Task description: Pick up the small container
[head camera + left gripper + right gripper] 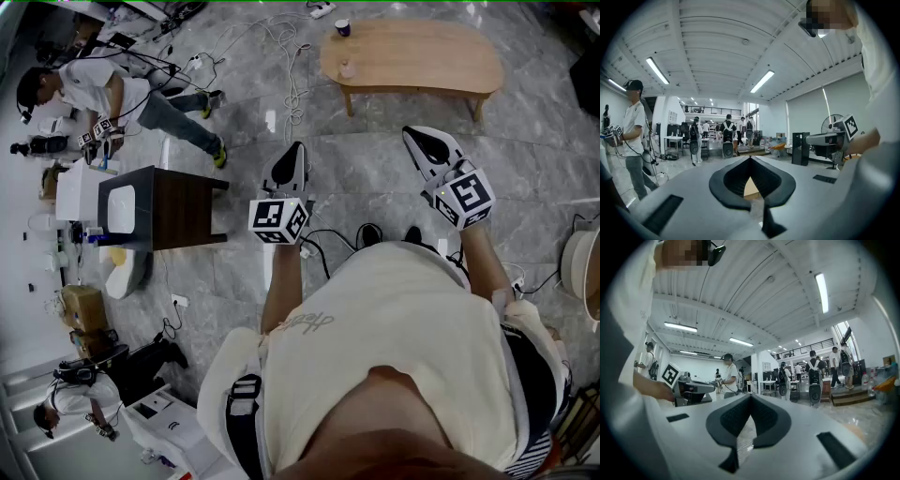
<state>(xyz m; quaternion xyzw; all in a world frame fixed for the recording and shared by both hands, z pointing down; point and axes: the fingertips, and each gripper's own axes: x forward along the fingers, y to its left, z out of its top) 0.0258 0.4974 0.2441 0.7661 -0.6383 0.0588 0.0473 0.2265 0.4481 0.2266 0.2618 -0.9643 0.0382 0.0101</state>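
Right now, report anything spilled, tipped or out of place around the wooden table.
Nothing looks spilled or tipped. The dark cup and the small container seem upright on the wooden table. The only untidy thing: loose cables trailing over the floor left of it, a possible trip hazard.

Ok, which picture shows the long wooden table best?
The head view. It looks down on the whole wooden table, with a dark cup and a small container on it. In the left gripper view only a tan sliver shows behind the closed fingers, maybe the table. The right gripper view shows none of it.
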